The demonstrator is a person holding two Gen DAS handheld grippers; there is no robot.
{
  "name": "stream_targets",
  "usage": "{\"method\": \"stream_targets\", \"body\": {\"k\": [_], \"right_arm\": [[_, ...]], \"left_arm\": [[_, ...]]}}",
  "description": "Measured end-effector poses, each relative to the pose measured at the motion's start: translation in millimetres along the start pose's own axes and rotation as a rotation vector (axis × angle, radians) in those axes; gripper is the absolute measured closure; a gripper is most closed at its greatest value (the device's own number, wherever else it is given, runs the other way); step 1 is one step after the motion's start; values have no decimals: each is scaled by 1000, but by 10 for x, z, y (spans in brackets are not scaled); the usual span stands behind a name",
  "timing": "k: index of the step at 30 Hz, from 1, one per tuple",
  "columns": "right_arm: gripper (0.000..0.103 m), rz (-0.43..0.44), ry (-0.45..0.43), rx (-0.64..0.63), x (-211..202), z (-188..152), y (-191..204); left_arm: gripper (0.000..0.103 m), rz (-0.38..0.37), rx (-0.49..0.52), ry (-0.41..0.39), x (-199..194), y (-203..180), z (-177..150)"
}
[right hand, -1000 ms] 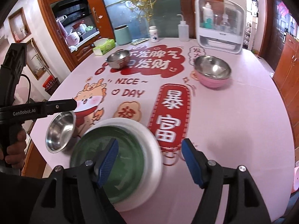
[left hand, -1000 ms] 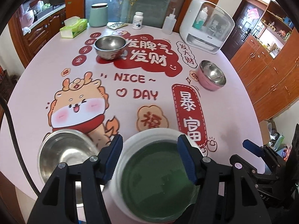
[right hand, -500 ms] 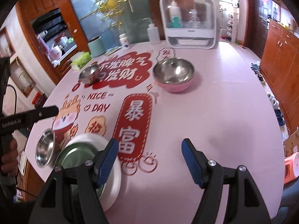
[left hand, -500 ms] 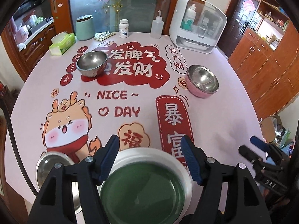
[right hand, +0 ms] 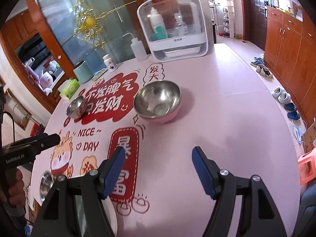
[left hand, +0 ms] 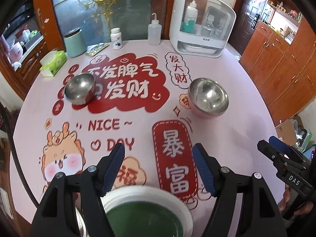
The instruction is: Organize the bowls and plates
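A white plate with a green centre (left hand: 146,211) lies at the near table edge, below my left gripper (left hand: 158,152). Its jaws are opening, with nothing between them. In the right wrist view the plate (right hand: 110,213) peeks out behind the left finger of my right gripper (right hand: 159,154), which hangs open over bare tablecloth. A small steel bowl (right hand: 46,183) sits left of the plate. Another steel bowl (left hand: 80,88) stands at the far left. A pink bowl with a steel inside (right hand: 158,100) stands ahead of the right gripper.
Along the far edge stand a white see-through box with bottles (left hand: 201,25), a squeeze bottle (left hand: 154,31), a pill bottle (left hand: 116,39), a mint canister (left hand: 75,42) and a tissue box (left hand: 53,63). Wooden cabinets (right hand: 286,45) line the right wall, with shoes on the floor.
Both grippers have drawn away from the green plate, which has slipped to the bottom of both views. The left jaws stand wider. The right view has swung towards the pink bowl.
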State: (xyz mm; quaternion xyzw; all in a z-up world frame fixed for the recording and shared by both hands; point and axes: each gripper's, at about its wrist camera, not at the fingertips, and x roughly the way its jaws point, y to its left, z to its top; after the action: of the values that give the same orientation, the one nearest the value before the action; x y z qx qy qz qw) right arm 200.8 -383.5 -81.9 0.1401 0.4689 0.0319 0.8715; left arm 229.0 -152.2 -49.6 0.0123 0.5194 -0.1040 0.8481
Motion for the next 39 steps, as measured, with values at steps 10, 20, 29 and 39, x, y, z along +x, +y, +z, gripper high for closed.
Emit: {"method": "stream_targets", "body": {"k": [10,20,29,39], "right_arm": [[33,15,-4,16,309,415,-179],[32,33,36,58,677,596,-386],[32,114,104,149,1028,534,-557],[32,150,144,151,1319,490,-578]], "left_arm": [[33,-6,2,16,333,-271,394],[32,-20,-21,76,750,-429,615],[32,-43,-24,105,1128,-571,699],[33,-92,-23,106,1507,-685,697]]}}
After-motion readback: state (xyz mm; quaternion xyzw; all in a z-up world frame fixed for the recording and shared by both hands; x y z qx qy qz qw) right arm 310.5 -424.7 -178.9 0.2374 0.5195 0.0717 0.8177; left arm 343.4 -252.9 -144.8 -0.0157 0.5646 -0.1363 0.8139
